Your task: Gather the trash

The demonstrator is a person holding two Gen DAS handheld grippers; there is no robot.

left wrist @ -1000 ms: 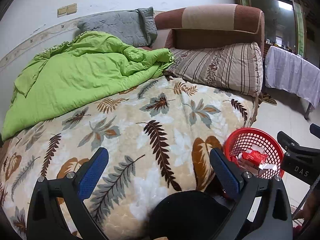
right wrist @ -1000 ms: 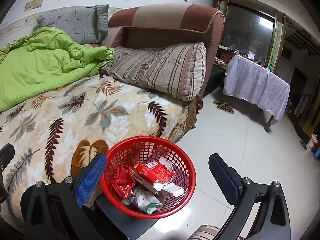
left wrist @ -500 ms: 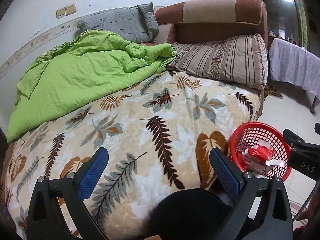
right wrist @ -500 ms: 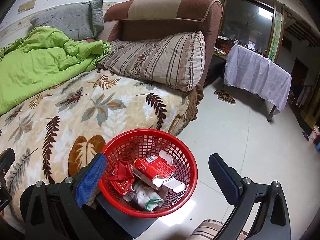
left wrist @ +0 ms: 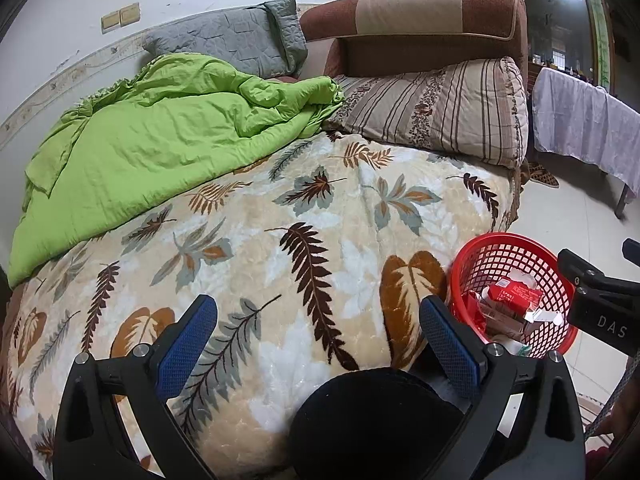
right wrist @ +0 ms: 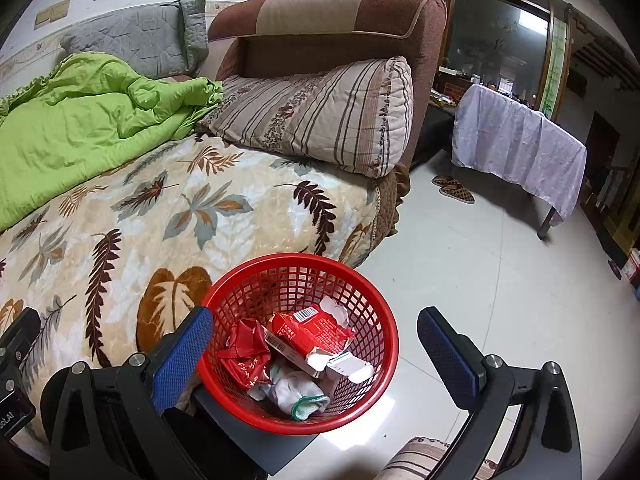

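Observation:
A red mesh basket [right wrist: 360,292] stands on a dark stool beside the bed; it also shows in the left wrist view [left wrist: 516,248]. It holds a red carton [right wrist: 308,330], a crumpled red wrapper [right wrist: 242,354], white paper and a sock-like cloth [right wrist: 296,394]. My right gripper [right wrist: 316,356] is open and empty, its jaws wide just above the basket. My left gripper [left wrist: 320,344] is open and empty over the leaf-patterned blanket [left wrist: 280,240], left of the basket.
A green quilt [left wrist: 152,148], a grey pillow [left wrist: 236,40] and a striped pillow [left wrist: 440,108] lie at the bed's head against a brown headboard [right wrist: 340,20]. A cloth-covered table [right wrist: 516,144] and slippers [right wrist: 452,190] stand on the tiled floor to the right.
Both grippers have drawn slightly back and up; the basket and bed sit a little lower in both views. Both stay open and empty.

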